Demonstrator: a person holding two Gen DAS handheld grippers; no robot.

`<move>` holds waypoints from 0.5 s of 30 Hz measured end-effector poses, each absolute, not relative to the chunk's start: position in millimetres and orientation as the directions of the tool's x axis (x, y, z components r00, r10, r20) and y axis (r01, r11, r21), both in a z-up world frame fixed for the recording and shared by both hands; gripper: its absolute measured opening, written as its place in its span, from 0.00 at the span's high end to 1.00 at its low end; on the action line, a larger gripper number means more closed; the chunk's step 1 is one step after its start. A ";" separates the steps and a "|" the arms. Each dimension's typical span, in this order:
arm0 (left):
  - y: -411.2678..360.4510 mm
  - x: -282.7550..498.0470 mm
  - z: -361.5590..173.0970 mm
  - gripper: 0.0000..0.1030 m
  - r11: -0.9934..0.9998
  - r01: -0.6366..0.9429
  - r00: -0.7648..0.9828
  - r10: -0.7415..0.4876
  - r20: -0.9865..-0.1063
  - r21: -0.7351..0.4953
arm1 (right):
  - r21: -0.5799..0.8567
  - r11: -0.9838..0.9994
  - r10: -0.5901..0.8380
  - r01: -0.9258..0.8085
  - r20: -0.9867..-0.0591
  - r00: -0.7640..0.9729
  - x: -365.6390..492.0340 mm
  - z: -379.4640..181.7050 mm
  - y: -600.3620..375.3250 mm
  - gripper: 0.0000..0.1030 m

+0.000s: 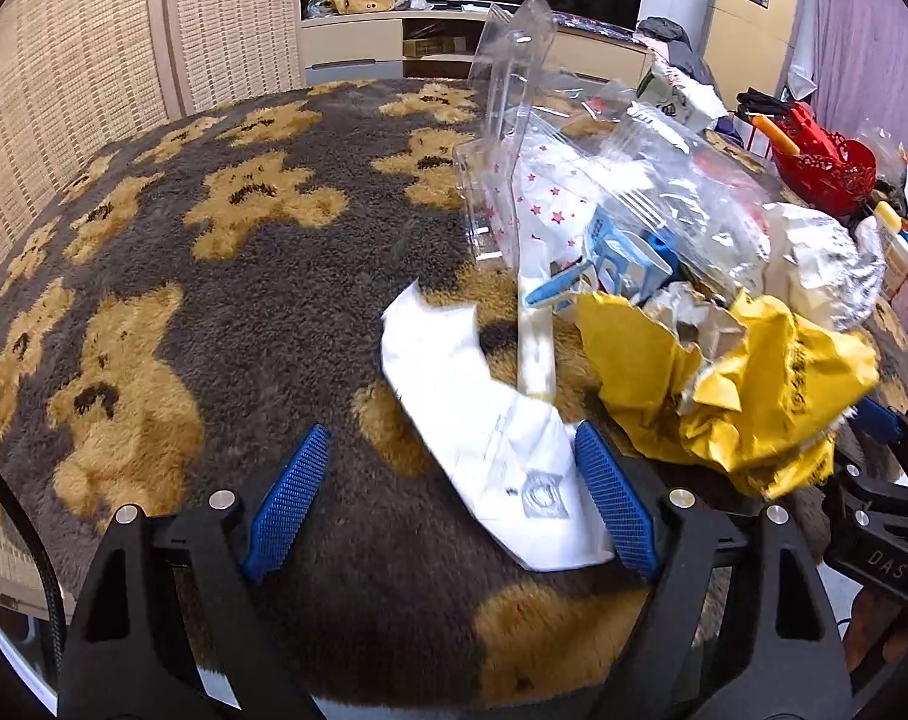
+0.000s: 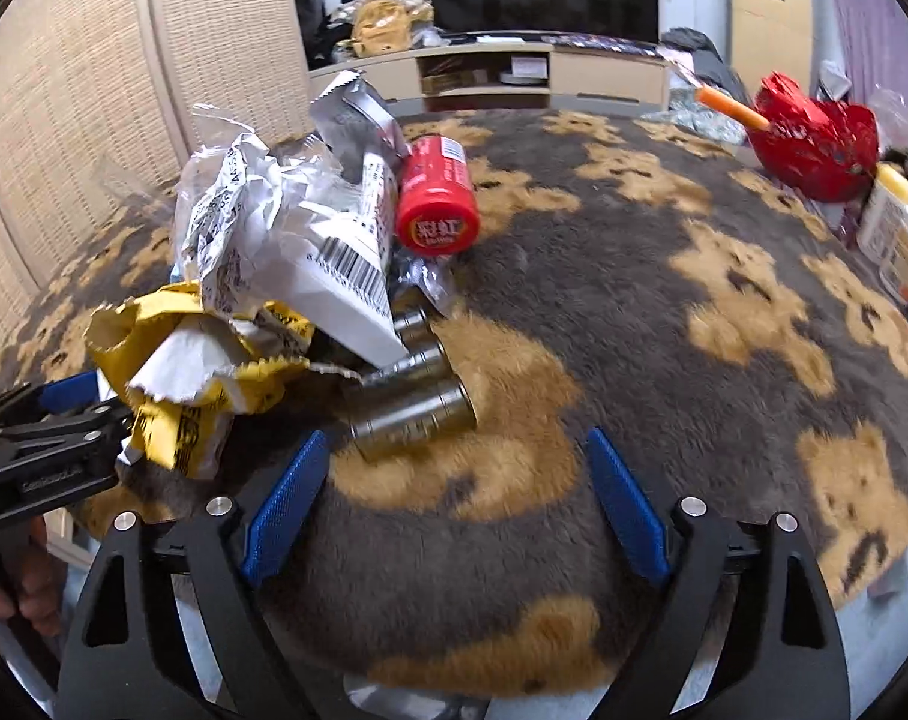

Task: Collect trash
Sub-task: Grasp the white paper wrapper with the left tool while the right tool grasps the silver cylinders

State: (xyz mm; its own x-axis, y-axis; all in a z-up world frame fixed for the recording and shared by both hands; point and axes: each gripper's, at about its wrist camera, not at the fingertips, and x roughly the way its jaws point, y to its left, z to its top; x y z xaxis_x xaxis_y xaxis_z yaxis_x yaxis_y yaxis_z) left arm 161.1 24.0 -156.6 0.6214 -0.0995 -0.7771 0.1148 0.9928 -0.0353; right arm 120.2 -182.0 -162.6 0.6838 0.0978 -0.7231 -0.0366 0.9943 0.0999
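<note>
A heap of trash lies on the bear-patterned blanket [image 1: 225,312]. My left gripper [image 1: 452,429] stands open over a flat white paper [image 1: 490,420], whose edge lies against the right pad. Beyond it are a crumpled yellow wrapper [image 1: 736,384], a clear plastic shell [image 1: 508,108] and a clear bag with a plastic fork [image 1: 682,198]. My right gripper [image 2: 457,433] is open too, with a silver can [image 2: 414,426] lying just ahead of its left fingertip. Behind the can are a white barcode wrapper [image 2: 321,264] and a red can [image 2: 435,198].
A red basket [image 2: 814,138] and white bottles [image 2: 898,240] stand at the blanket's right edge. A woven screen [image 1: 63,90] closes the left side. A low cabinet [image 2: 514,72] runs along the back. Bare blanket stretches left of the heap in the left wrist view.
</note>
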 end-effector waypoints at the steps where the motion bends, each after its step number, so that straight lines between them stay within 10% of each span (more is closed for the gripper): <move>1: 23.8 163.4 -156.7 0.23 0.993 0.115 0.623 -0.096 -0.776 -0.031 | 0.103 0.994 0.101 -0.039 -0.720 0.686 124.5 -162.9 -181.8 0.14; 6: 22.8 172.1 -155.7 0.36 0.993 0.117 0.630 -0.085 -0.772 -0.013 | 0.091 0.995 0.100 -0.050 -0.707 0.700 134.4 -164.5 -180.3 0.21; 11: 24.1 165.8 -152.4 0.65 0.993 0.118 0.633 -0.079 -0.770 -0.005 | 0.071 0.997 0.078 -0.039 -0.707 0.703 129.7 -162.1 -182.1 0.54; 15: 30.2 155.7 -150.6 0.76 0.993 0.113 0.621 -0.099 -0.778 -0.037 | 0.102 0.995 0.090 -0.024 -0.718 0.691 122.3 -159.6 -189.9 0.54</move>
